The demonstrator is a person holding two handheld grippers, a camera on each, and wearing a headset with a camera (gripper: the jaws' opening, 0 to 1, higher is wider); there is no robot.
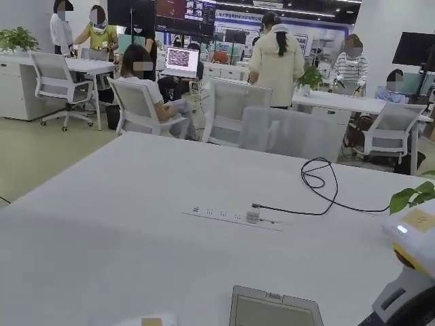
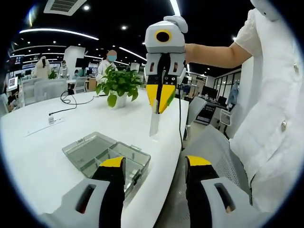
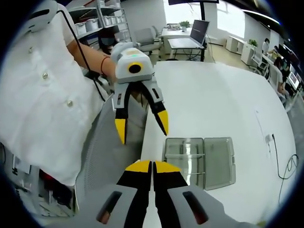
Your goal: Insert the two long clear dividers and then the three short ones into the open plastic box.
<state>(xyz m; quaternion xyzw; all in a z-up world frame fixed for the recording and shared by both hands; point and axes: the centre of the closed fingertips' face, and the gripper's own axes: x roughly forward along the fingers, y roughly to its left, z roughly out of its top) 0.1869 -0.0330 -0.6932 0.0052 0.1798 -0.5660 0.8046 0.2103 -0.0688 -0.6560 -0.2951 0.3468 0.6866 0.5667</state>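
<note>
1. Grip state. I read the fingers of the right gripper (image 3: 153,165) as pressed together. In the left gripper view they pinch a clear divider (image 2: 154,124) by its upper end. The fingers of the left gripper (image 2: 156,162) are spread wide apart.

2. Divider axis. The clear divider extends straight out past the right fingertips, with its long axis in line with the fingers. Its free end points down toward the table (image 2: 38,156).

3. Box position. The open plastic box (image 3: 199,161) lies flat on the table, just beyond the right fingertips and off to their right. From the left gripper it sits ahead of the left-hand finger, partly behind that finger's tip. Its two halves lie side by side, with the ribbed half nearer the table edge. The long axis across both halves runs roughly square to that edge.

4. Edges. The table edge passes just beside the ribbed half. The right fingertips sit about over this edge, and a grey chair back (image 3: 107,156) lies outside it, beneath the left gripper.

5. Open room. Beyond the box, white tabletop runs open as far as a power strip (image 1: 231,216), a black cable (image 1: 319,183) and a potted plant (image 2: 118,85).
</note>
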